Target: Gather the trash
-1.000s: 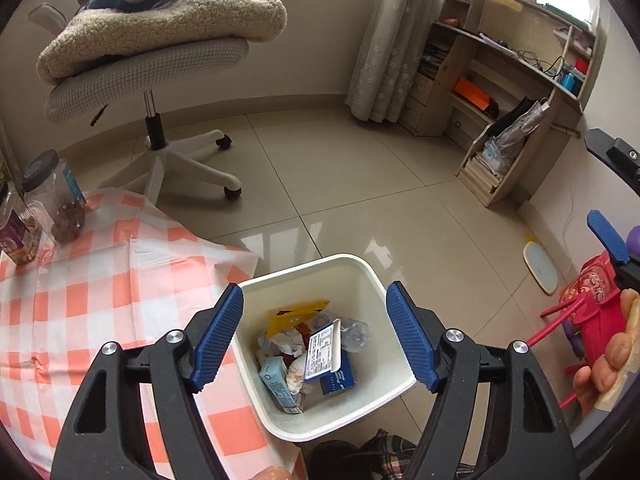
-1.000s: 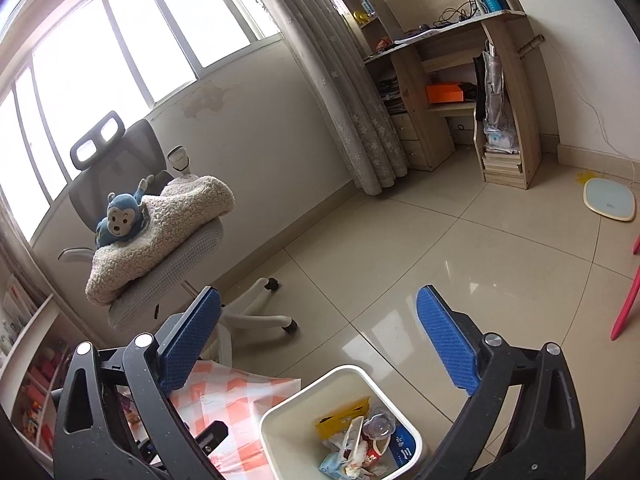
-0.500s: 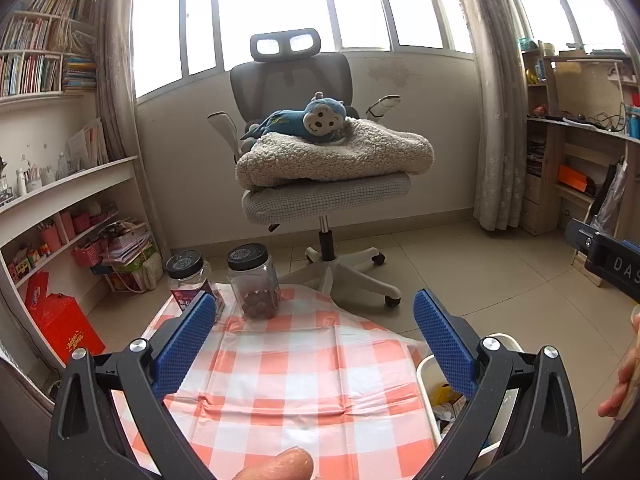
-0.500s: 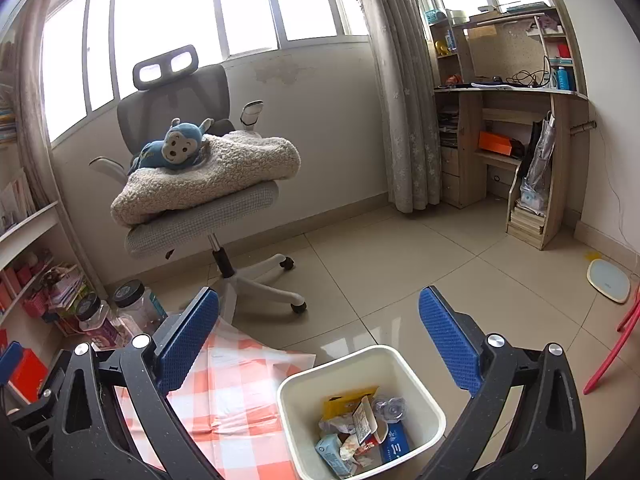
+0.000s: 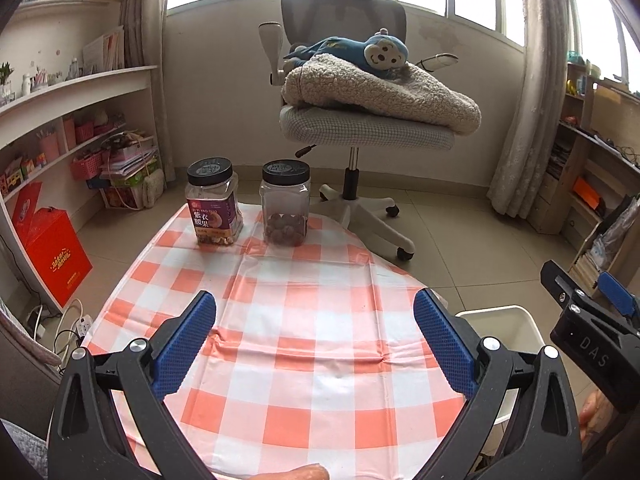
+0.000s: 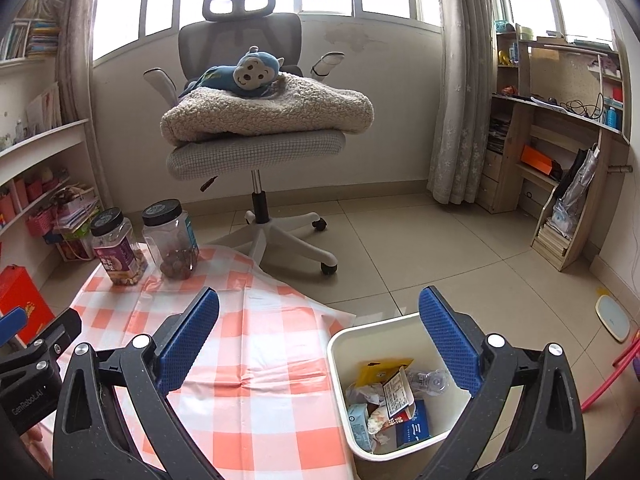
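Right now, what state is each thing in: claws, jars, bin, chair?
Left claw: open, empty, over the checked cloth.
Right claw: open, empty.
Labelled jar: upright, lid on.
Clear jar: upright, lid on, partly filled.
Bin: on the floor, holding trash.
Chair: carrying a folded blanket and a toy monkey.

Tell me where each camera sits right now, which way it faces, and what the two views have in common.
Left wrist: on the left gripper, open and empty, facing over the checked tablecloth to two jars; a fingertip at the bottom edge, the right gripper at the right edge.
Right wrist: on the right gripper, open and empty, over the trash bin; the left gripper at the left edge.
Shared: tablecloth, jars, bin, office chair.
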The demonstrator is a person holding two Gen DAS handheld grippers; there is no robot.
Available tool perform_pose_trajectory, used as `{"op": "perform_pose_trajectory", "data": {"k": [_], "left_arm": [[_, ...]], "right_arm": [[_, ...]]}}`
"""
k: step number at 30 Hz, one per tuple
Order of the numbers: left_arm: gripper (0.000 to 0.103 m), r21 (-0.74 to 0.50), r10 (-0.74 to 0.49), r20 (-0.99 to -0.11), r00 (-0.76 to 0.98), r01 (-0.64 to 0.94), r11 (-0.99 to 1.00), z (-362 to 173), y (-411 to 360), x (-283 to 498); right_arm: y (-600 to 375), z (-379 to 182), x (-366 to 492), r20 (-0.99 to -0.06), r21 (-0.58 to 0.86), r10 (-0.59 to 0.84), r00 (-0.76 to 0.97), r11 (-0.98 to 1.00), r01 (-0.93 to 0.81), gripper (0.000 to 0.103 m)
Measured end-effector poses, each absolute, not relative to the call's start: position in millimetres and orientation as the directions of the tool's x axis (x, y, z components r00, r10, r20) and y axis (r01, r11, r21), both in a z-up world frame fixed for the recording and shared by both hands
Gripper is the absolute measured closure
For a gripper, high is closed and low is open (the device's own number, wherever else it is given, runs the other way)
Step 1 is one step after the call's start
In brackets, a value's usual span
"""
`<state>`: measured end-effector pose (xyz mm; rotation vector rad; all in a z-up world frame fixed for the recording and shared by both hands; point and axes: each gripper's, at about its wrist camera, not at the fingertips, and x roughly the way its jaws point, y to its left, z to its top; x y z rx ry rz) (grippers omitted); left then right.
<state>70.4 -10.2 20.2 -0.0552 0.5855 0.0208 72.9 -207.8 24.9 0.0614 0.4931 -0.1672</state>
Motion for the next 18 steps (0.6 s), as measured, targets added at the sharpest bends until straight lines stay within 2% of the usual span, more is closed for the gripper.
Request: {"op": "perform_pose_trajectory", "data": {"k": [5,18], "left_arm": [[0.007,-0.038,0.025,-0.520,0.854,-0.052,0.998,25,-1,70],[0.007,-0.047,0.020,-0.528,0.849,-0.053,0.997,28,1,72]], "right_arm": [[-199,27,76,-0.457,0.007,-0.159,0.875,0.983,0.183,0.007],[-192,26,71,-0.428,-0.013,-0.161,0.889,0.985,0.172,0.007]]}}
